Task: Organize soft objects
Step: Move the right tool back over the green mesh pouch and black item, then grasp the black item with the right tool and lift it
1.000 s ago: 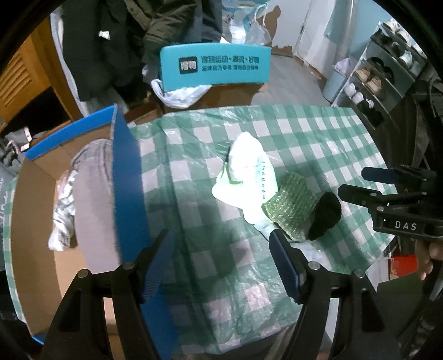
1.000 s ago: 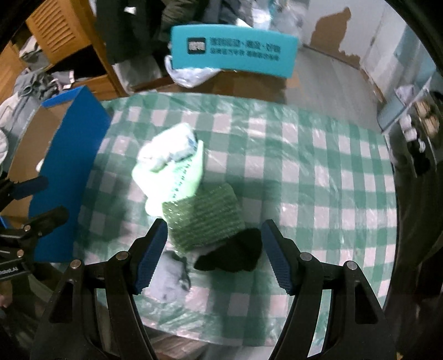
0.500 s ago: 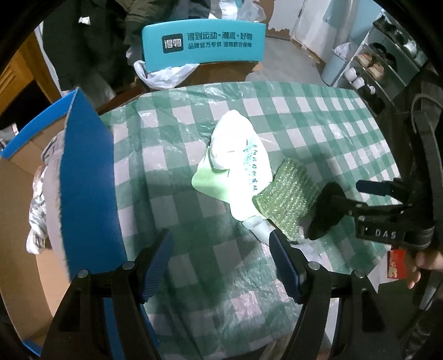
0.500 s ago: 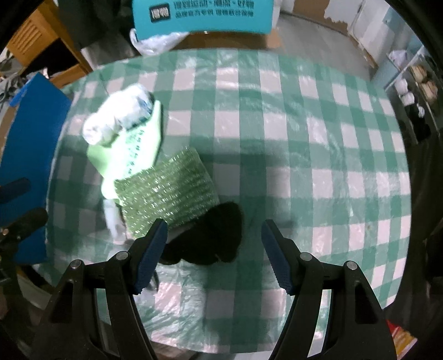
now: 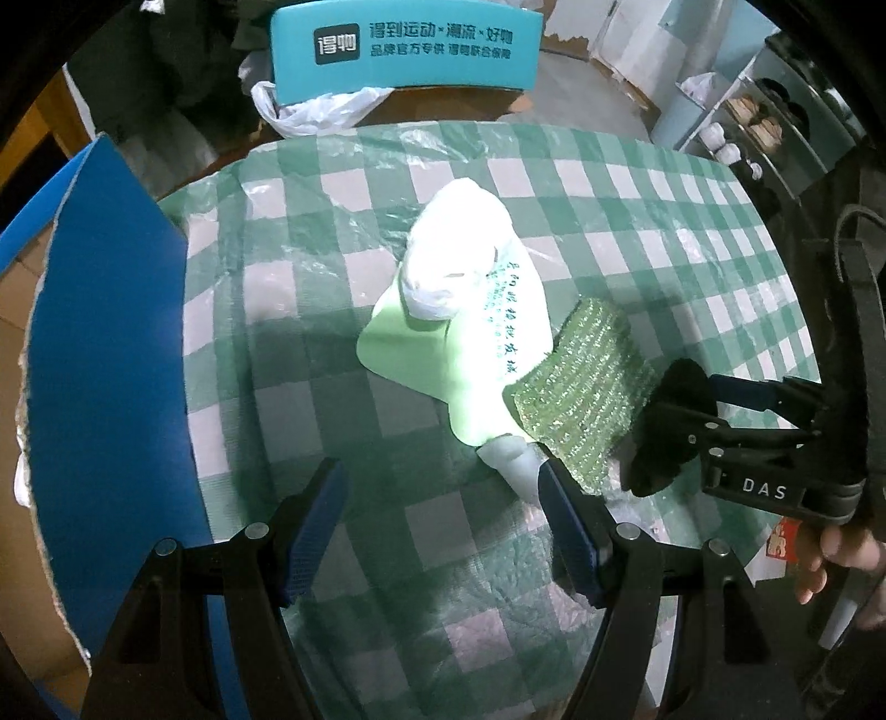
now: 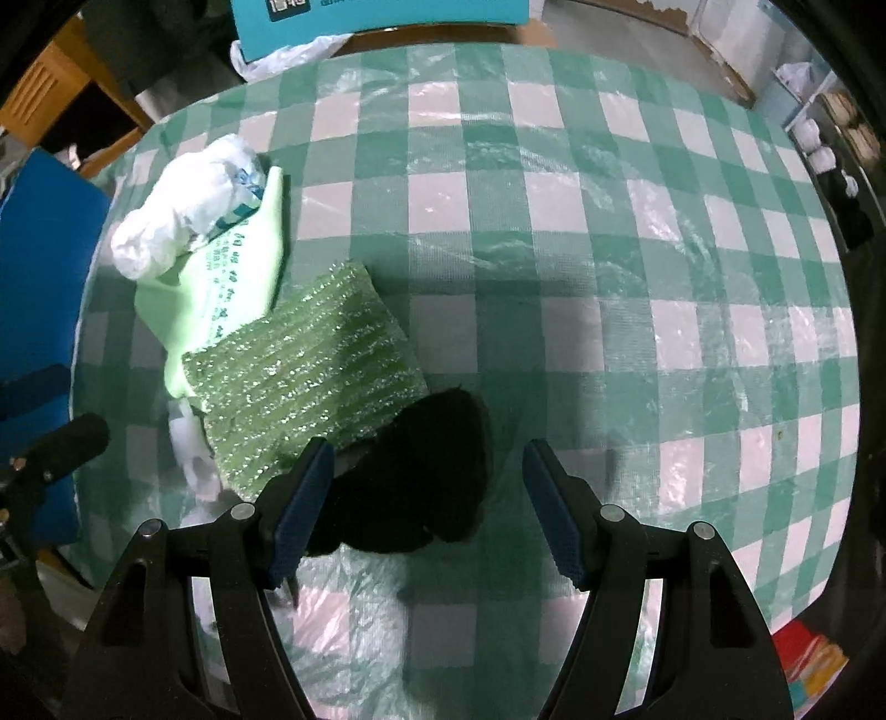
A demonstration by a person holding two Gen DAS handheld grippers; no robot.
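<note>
A black soft bundle (image 6: 421, 487) lies near the front edge of the green checked table (image 6: 609, 277). My right gripper (image 6: 429, 507) is open with its fingers on either side of the bundle; it also shows in the left wrist view (image 5: 698, 404). A green bubble-wrap pad (image 6: 304, 387) lies left of the bundle, partly on a pale green bag (image 6: 221, 293) with a white crumpled bag (image 6: 183, 205) on top. My left gripper (image 5: 443, 526) is open and empty, above the table in front of the pale green bag (image 5: 470, 343).
A blue-walled cardboard box (image 5: 105, 354) with soft items inside stands at the table's left. A teal chair back (image 5: 404, 50) and a white plastic bag (image 5: 310, 111) are behind the table. A shelf with shoes (image 5: 764, 116) stands at the far right.
My right gripper has moved forward and down so that the black bundle now sits between its open fingers. My left gripper has shifted right, away from the box, towards the pile.
</note>
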